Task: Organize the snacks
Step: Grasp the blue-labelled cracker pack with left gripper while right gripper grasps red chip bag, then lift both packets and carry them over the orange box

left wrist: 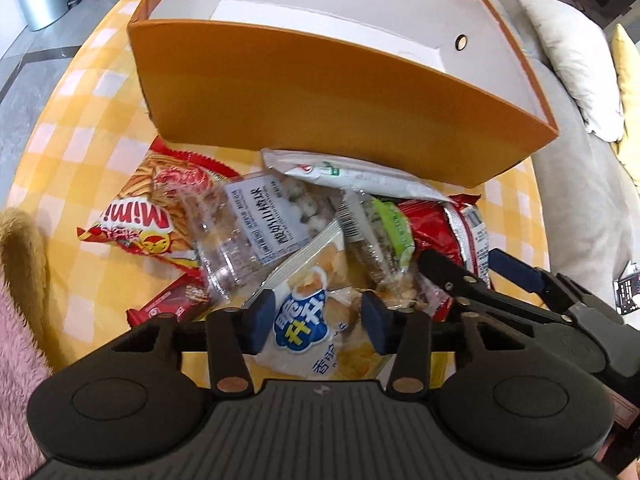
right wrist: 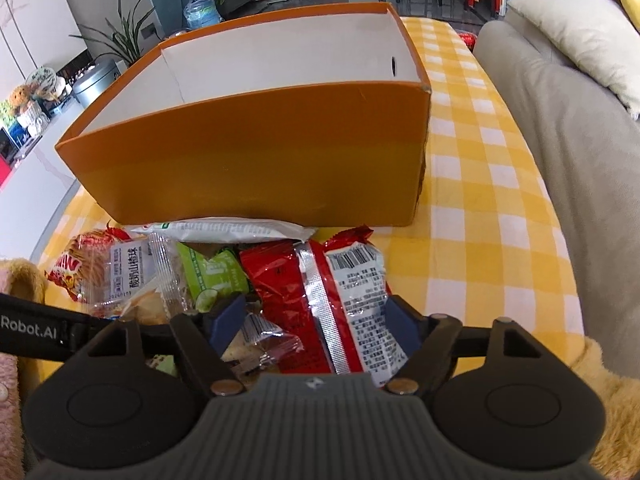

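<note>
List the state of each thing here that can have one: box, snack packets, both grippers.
Box: upright, open-topped, nothing visible inside.
Snack pile: heaped on the tablecloth before the box, none boxed.
Left gripper: jaws astride the biscuit packet, pads beside it, grip uncertain.
Right gripper: open over the red packet.

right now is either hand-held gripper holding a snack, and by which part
Neither shows a firm hold. The left hand-held gripper straddles the white-and-blue packet's middle; the right hand-held gripper stands open over the red packet.

Left tongs (left wrist: 318,316) half-spread, right tongs (right wrist: 318,318) wide, both angled down
</note>
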Demonstrator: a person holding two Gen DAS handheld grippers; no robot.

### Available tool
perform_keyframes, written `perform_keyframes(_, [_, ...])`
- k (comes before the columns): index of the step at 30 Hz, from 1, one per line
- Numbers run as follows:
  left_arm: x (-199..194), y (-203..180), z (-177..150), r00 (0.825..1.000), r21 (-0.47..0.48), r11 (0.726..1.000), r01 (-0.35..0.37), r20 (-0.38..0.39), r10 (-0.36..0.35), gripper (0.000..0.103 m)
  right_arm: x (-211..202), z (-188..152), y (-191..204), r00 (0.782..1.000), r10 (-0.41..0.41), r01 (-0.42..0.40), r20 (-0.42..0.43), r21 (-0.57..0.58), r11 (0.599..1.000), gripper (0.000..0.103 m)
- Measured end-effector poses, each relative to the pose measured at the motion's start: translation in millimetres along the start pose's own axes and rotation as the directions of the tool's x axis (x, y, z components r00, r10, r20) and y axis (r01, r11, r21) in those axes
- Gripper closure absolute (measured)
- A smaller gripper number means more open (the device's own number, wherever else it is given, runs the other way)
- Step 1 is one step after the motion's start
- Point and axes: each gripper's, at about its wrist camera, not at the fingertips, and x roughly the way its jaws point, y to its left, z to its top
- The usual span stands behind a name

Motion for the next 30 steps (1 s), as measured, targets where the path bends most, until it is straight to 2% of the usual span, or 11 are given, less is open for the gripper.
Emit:
perform_keyframes(1, [-1, -1, 0, 1.000, 0.007, 1.000, 0.003, 0.007, -0.003, 0.067, 1, 0, -1, 1.000, 0.004, -0.004, -0.002, 0.009, 1.000, 0.025])
perform_keyframes(2, [-2, -2, 0, 1.000, 0.011, 1.000, -0.002, 0.014, 0.002, 0.085, 2, 1, -3, 1.000, 0.007, -0.007, -0.004, 0.022, 1.000, 0.024])
perform_keyframes(4, [-2, 0, 0, 1.000, 0.005, 1.000, 0.012, 0.008, -0.012, 0.087, 4, 2, -8, 1.000, 0.013, -0.012, -0.004, 0.059, 0.998, 0.027])
perform_keyframes(7, [-5, 2, -2, 1.000, 0.008, 1.000, 0.021, 0.009, -0.022, 0.090, 3, 4, -13, 1.000, -0.009, 0.010, -0.010, 0.084, 0.996, 0.043])
perform_keyframes(9, [-7, 1, -3, 1.000, 0.021, 1.000, 0.023, 0.012, -0.023, 0.090, 2, 4, -13, 1.000, -0.008, 0.009, -0.013, 0.075, 0.997, 0.043])
perform_keyframes(11, [-7, -1, -3, 1.000, 0.049, 0.999, 0.019, 0.003, -0.019, 0.086, 3, 2, -6, 1.000, -0.019, 0.019, -0.014, 0.034, 0.999, 0.037])
perform_keyframes(13, [-7, -3, -3, 1.000, 0.071, 0.997, 0.010, -0.003, -0.009, 0.070, 5, 0, 3, 0.999, -0.036, 0.035, -0.026, -0.021, 0.999, 0.035])
perform_keyframes(15, [-5, -5, -4, 1.000, 0.102, 0.995, 0.009, -0.011, -0.008, 0.062, 6, -2, 8, 0.998, -0.054, 0.052, -0.025, -0.062, 0.997, 0.034])
perform_keyframes(21, [3, -5, -7, 1.000, 0.118, 0.993, 0.012, 0.004, -0.013, 0.055, 8, -4, 14, 0.997, -0.079, 0.077, -0.018, -0.090, 0.993, 0.037])
perform_keyframes(24, [4, -4, -8, 1.000, 0.126, 0.992, 0.011, 0.009, -0.013, 0.054, 5, -6, 14, 0.997, -0.078, 0.077, -0.012, -0.090, 0.993, 0.038])
perform_keyframes(30, [8, -12, -15, 0.999, 0.189, 0.982, -0.004, 0.038, -0.004, 0.069, 1, -8, 14, 0.996, -0.091, 0.090, -0.001, -0.085, 0.992, 0.038])
